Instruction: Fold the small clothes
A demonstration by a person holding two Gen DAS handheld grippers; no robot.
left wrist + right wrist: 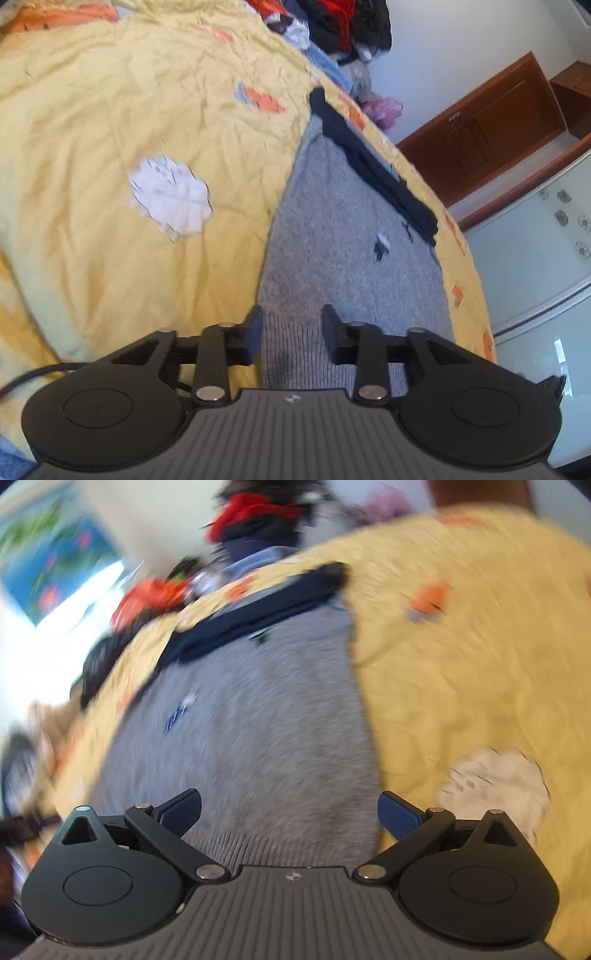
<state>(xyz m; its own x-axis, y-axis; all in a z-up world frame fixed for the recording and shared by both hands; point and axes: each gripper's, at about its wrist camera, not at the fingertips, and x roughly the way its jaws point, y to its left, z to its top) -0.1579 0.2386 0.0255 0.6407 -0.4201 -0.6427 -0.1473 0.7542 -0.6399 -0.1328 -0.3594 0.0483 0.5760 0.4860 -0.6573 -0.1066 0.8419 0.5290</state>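
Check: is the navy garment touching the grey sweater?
Touching. Left wrist view shows the navy garment lying along the grey sweater's far edge, overlapping it.

Under my left tool [291,334], matt black plastic: grey sweater [354,258], coarse ribbed knit. Beside it, yellow bedspread [110,110], creased matt cotton. Beyond, glossy wooden cabinet [491,122].

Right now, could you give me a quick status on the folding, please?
Left hand-held gripper open, nothing held. Right hand-held gripper wide open, empty. Grey knit sweater flat on yellow bedspread, dark collar far end. Nothing in the way.
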